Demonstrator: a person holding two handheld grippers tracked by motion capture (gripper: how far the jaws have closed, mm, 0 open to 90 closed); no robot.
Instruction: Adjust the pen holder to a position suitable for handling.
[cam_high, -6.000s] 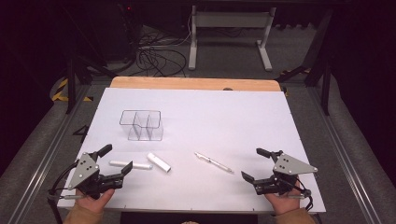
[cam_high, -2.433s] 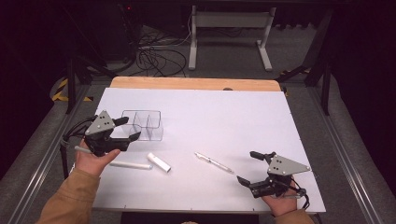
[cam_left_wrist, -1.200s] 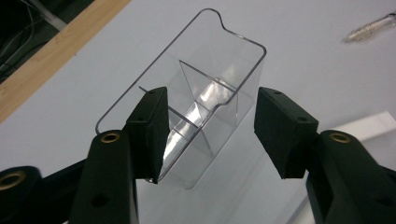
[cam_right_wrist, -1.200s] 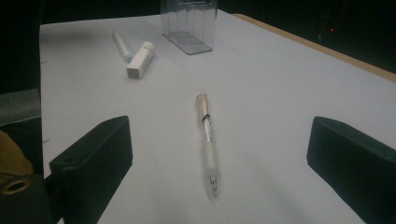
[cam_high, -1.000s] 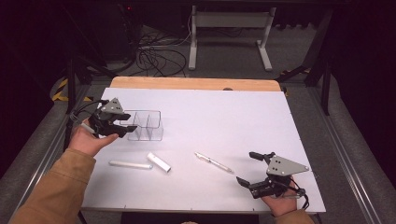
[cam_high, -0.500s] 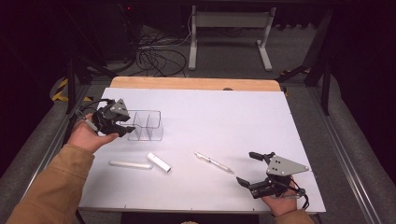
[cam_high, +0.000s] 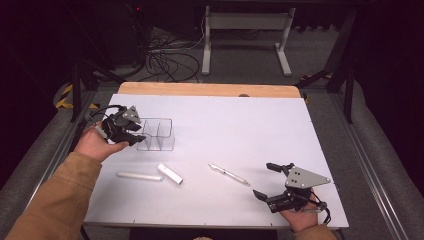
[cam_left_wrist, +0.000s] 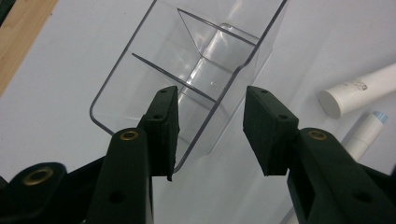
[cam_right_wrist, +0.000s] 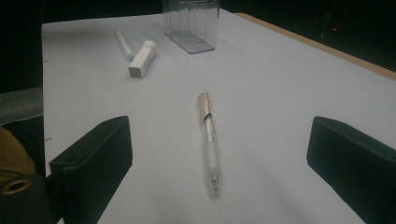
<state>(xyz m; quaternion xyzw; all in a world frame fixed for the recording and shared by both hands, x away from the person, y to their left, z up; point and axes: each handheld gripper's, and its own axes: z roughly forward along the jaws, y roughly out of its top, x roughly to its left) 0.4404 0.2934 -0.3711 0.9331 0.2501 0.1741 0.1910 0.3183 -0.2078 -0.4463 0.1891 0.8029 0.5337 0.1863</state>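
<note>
A clear divided box (cam_high: 159, 134) (cam_left_wrist: 187, 70) stands at the left of the white table sheet. My left gripper (cam_high: 138, 136) (cam_left_wrist: 210, 100) is at the box's left end; its jaws have just been closing. The box's near wall lies between them, one pad (cam_left_wrist: 161, 128) inside, the other outside, with gaps still showing. My right gripper (cam_high: 264, 180) (cam_right_wrist: 219, 140) rests open near the front right edge. A clear pen (cam_high: 229, 174) (cam_right_wrist: 208, 130) lies on the sheet just ahead of its jaws, untouched.
A short white tube (cam_high: 170, 173) (cam_left_wrist: 359, 88) (cam_right_wrist: 142, 58) and a thin white stick (cam_high: 139, 176) (cam_left_wrist: 364, 133) (cam_right_wrist: 123, 44) lie front left of the box (cam_right_wrist: 190, 23). The wooden table edge (cam_high: 210, 89) runs along the back. Cables and a stand's legs lie on the floor beyond.
My left hand has moved from the front left of the table up to the box's left end, and its jaws now straddle the wall. The right gripper has stayed in place.
</note>
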